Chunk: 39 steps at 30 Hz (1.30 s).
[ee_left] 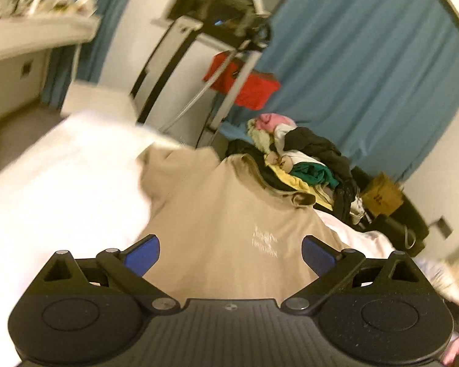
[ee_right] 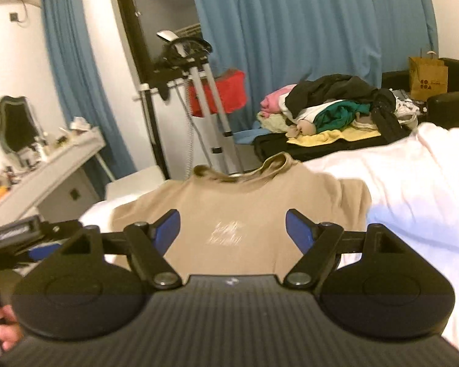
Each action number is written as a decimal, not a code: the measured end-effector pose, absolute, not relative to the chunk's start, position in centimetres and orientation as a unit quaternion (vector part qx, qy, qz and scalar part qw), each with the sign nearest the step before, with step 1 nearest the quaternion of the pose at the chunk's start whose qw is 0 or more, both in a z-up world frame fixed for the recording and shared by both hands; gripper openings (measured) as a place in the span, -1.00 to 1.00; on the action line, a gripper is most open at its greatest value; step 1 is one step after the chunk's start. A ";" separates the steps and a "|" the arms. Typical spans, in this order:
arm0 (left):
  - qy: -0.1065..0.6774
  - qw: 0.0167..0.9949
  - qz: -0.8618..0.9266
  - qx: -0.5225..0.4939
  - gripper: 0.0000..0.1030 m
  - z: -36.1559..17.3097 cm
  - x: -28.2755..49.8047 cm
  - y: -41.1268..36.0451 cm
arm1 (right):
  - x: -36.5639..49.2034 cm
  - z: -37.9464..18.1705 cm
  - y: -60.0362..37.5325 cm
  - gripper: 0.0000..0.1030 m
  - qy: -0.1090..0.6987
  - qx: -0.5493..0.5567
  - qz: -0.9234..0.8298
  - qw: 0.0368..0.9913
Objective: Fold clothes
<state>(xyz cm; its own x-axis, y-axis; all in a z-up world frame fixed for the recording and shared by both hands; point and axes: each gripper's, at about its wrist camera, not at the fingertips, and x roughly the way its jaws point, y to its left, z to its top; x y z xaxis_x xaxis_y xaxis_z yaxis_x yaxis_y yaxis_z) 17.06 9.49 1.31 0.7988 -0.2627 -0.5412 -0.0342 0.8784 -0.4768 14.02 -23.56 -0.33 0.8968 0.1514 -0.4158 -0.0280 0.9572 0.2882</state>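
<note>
A beige T-shirt (ee_left: 223,214) with a small white chest print lies spread flat on the white bed (ee_left: 61,183), collar at the far end. It also shows in the right wrist view (ee_right: 238,202). My left gripper (ee_left: 231,252) is open and empty, hovering over the shirt's lower part. My right gripper (ee_right: 232,229) is open and empty, over the shirt's lower part too. The left gripper (ee_right: 30,238) shows at the left edge of the right wrist view.
A pile of unfolded clothes (ee_right: 330,110) lies on a dark surface beyond the bed, also seen in the left wrist view (ee_left: 300,159). A garment steamer stand (ee_right: 199,91), red cloth (ee_right: 220,91), blue curtains (ee_right: 290,30), a cluttered white dresser (ee_right: 46,165) and a brown paper bag (ee_right: 427,76) stand around.
</note>
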 end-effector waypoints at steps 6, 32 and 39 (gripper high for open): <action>0.324 0.889 -0.023 -0.322 0.83 1.9 14.8 13.6 | 7.9 -1.8 -24.8 0.50 0.202 0.168 0.053 0.963; 0.312 0.834 0.021 -0.454 0.69 -9.5 27.2 13.2 | 11.3 -12.1 -29.5 0.51 0.218 0.290 0.015 0.932; 0.299 0.833 0.001 -0.466 0.69 -12.1 30.4 13.0 | 12.8 -13.5 -28.9 0.51 0.238 0.286 0.020 0.928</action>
<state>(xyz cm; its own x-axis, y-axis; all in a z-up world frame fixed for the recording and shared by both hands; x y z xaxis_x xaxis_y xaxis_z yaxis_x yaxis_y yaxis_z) 30.41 12.99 -12.08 0.8215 -0.2775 -0.4981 -0.2793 0.5657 -0.7759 12.81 -28.92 -13.47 0.8863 0.1736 -0.4294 0.0981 0.8356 0.5404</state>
